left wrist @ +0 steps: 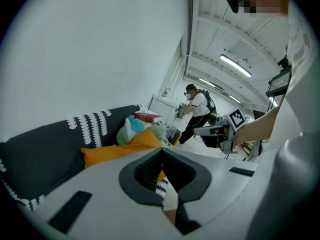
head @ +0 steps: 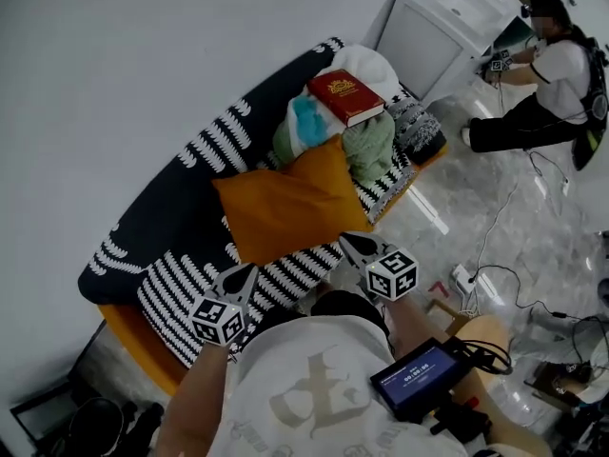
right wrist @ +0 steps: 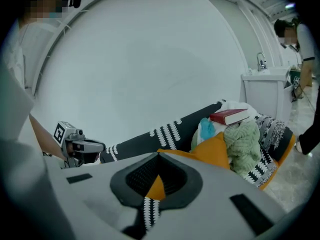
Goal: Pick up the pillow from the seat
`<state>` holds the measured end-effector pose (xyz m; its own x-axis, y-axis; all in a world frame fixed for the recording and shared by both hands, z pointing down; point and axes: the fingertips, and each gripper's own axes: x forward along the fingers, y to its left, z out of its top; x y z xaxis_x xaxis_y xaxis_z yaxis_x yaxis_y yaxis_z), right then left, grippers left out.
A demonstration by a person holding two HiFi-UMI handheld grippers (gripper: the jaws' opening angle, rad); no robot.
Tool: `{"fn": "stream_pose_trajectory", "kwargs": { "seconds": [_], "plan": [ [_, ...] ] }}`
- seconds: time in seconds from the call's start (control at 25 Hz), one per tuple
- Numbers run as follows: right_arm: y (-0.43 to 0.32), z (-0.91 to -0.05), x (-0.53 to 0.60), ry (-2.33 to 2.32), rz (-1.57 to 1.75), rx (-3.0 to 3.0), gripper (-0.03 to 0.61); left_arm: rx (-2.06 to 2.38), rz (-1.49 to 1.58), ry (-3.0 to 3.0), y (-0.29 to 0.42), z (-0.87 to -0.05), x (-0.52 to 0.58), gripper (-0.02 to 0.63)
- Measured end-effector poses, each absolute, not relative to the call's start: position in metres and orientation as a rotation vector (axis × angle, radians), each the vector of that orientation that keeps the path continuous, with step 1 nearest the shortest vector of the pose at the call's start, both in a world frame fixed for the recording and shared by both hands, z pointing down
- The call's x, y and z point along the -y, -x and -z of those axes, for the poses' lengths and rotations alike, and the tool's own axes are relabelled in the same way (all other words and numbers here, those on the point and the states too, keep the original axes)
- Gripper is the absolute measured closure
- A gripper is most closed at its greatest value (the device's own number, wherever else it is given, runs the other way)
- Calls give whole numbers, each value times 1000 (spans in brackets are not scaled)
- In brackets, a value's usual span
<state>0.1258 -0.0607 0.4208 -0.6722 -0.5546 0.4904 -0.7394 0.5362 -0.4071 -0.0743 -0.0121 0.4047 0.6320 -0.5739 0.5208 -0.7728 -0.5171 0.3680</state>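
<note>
red book (head: 345, 96) with gold emblem (head: 341, 87), title unreadable, orange pillow (head: 285, 208)

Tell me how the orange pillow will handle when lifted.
The orange pillow looks soft and plump, so it will probably sag if pinched at one edge. Likely light for its bulk. Its far corner seems to touch the clothes pile, which may shift.

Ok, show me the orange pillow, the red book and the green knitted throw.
orange pillow (head: 285, 203), head view, middle of its top face.
red book (head: 344, 95), head view, centre of its cover.
green knitted throw (head: 369, 146), head view, middle of the bundle.
</note>
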Motion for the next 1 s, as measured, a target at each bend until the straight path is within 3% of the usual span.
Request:
{"fn": "stream_pose_trajectory", "kwargs": {
  "seconds": [1.0],
  "plan": [
    [-157,-503,149,-903,-967,2336,568,1185,-568,-1968,87,-503,64,604]
  ]
}}
